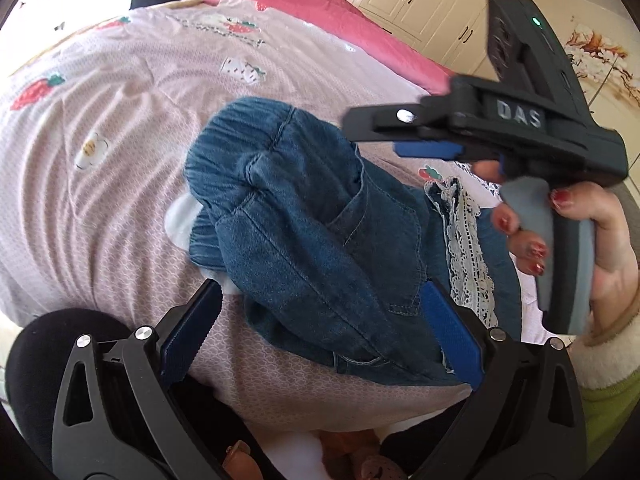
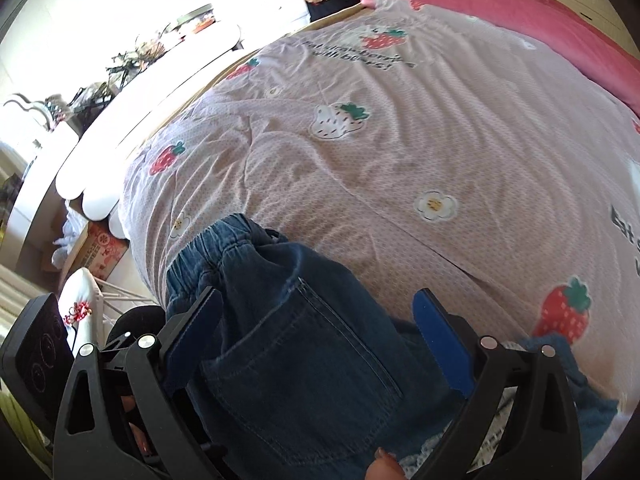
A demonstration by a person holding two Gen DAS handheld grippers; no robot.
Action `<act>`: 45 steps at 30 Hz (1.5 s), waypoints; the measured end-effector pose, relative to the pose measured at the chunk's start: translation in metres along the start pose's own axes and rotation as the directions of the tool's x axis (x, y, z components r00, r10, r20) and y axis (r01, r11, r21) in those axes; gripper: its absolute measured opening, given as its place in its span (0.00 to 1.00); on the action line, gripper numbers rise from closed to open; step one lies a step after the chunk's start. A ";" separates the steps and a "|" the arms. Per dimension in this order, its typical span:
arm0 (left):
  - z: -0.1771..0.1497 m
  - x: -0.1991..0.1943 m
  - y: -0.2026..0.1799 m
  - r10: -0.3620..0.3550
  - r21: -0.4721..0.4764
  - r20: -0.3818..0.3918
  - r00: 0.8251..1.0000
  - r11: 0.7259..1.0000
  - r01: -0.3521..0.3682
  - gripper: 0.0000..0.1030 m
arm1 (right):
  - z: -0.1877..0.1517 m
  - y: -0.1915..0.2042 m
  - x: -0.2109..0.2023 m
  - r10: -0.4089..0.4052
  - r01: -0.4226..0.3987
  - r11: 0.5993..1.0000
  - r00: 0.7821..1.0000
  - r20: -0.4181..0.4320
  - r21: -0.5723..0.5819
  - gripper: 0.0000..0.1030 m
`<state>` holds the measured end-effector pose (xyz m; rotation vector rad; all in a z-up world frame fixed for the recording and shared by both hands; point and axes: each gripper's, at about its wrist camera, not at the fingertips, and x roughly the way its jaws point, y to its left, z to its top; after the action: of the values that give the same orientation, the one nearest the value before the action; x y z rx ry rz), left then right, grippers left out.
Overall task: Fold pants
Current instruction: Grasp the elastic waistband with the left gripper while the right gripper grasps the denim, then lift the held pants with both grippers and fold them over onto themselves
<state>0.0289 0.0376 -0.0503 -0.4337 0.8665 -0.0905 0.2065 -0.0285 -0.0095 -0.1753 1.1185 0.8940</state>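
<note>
- Left gripper [image 1: 320, 340]: blue-padded fingers [image 1: 450, 332] spread wide at the lower frame, gripping nothing; the crumpled blue denim pants with elastic waistband [image 1: 304, 240] lie between and beyond them
- Right gripper [image 2: 320, 360]: fingers [image 2: 440, 340] wide apart, straddling the pants [image 2: 288, 360], nothing clamped
- Pants rest at centre frame on the pink strawberry-print quilt [image 1: 120, 152]
- White lace trim [image 1: 464, 248] lies right of the denim

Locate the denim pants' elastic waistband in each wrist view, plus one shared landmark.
Left wrist: elastic waistband upper centre, far end of the pants.
Right wrist: waistband left of centre, just beyond the left finger.
Shared landmark: white daisy print on the pink bedspread.
</note>
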 end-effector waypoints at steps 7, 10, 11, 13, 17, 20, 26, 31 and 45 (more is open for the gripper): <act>0.000 0.010 0.005 -0.029 -0.038 -0.013 1.000 0.999 0.028 0.91 | 0.017 0.006 0.029 0.068 -0.070 0.997 0.996 -0.060 -0.028 0.92; 0.001 0.011 0.008 -0.037 -0.048 -0.006 0.999 0.998 0.037 0.91 | 0.021 0.003 0.043 0.139 -0.139 0.990 0.986 -0.090 0.006 0.80; 0.001 0.011 0.009 -0.043 -0.053 -0.001 0.999 0.998 0.043 0.91 | 0.021 0.001 0.046 0.163 -0.162 0.987 0.981 -0.101 0.020 0.64; 0.002 0.012 0.010 -0.053 -0.065 0.008 0.999 0.996 0.054 0.91 | 0.018 0.001 0.053 0.194 -0.192 0.981 0.973 -0.124 0.031 0.47; 0.004 0.013 0.019 -0.096 -0.106 0.027 0.995 0.989 0.098 0.88 | 0.014 0.000 0.044 0.213 -0.211 0.977 0.973 -0.092 0.033 0.30; 0.008 0.018 0.029 -0.123 -0.158 0.020 0.992 0.980 0.125 0.79 | 0.014 -0.006 0.030 0.229 -0.227 0.973 0.972 -0.055 0.037 0.18; 0.015 0.021 0.041 -0.147 -0.197 0.041 0.988 0.968 0.152 0.37 | 0.006 -0.015 0.012 0.240 -0.239 0.970 0.971 -0.014 0.046 0.13; 0.018 0.014 0.028 -0.148 -0.121 0.063 0.987 0.981 0.155 0.17 | 0.001 -0.015 0.000 0.246 -0.247 0.968 0.969 0.019 0.046 0.12; 0.020 -0.014 -0.041 -0.078 0.096 0.130 0.988 0.993 0.066 0.17 | -0.025 -0.038 -0.064 0.246 -0.257 0.965 0.958 0.151 0.057 0.12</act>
<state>0.0383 0.0108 -0.0127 -0.3811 0.7120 -0.1652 0.2067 -0.1007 0.0209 0.0959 1.0533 1.0706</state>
